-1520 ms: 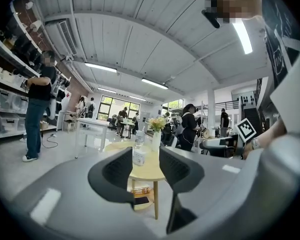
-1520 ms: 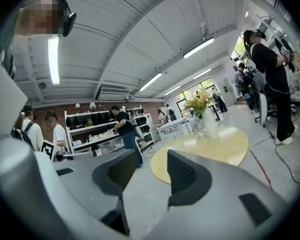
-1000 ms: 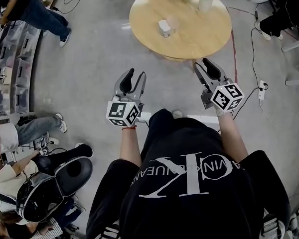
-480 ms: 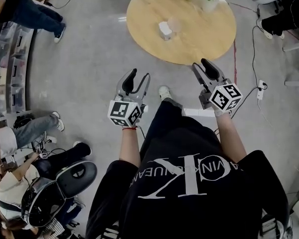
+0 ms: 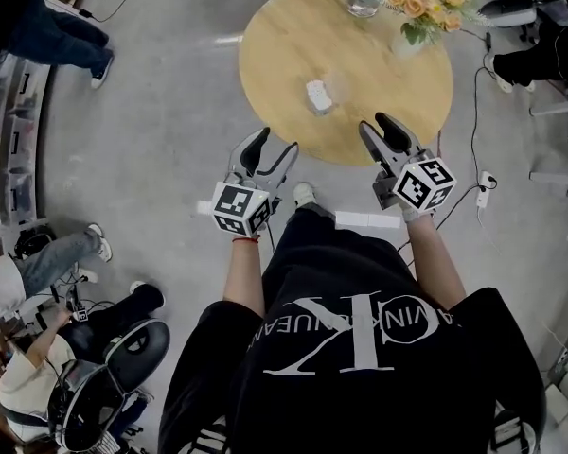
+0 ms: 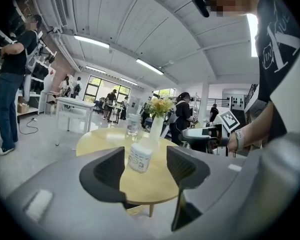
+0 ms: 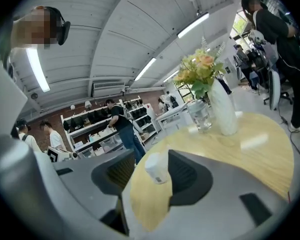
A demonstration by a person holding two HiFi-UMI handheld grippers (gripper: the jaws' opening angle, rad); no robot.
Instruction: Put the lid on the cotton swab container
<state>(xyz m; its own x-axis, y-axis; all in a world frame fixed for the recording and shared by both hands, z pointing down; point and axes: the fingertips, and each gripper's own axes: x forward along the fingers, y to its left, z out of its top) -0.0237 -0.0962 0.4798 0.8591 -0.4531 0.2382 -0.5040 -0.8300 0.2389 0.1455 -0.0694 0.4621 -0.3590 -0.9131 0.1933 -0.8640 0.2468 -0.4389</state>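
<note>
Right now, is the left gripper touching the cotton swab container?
Apart. Head view shows the left gripper at the edge of the table, bare wood separating it from the container.

left gripper (image 6: 146, 164): jaws just opening, empty | container (image 6: 139, 157) on table (image 6: 157, 186)

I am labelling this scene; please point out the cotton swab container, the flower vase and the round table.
cotton swab container (image 6: 140, 159): left gripper view, its labelled side.
flower vase (image 7: 223, 109): right gripper view, its white body.
round table (image 5: 284, 55): head view, bare wooden top.
</note>
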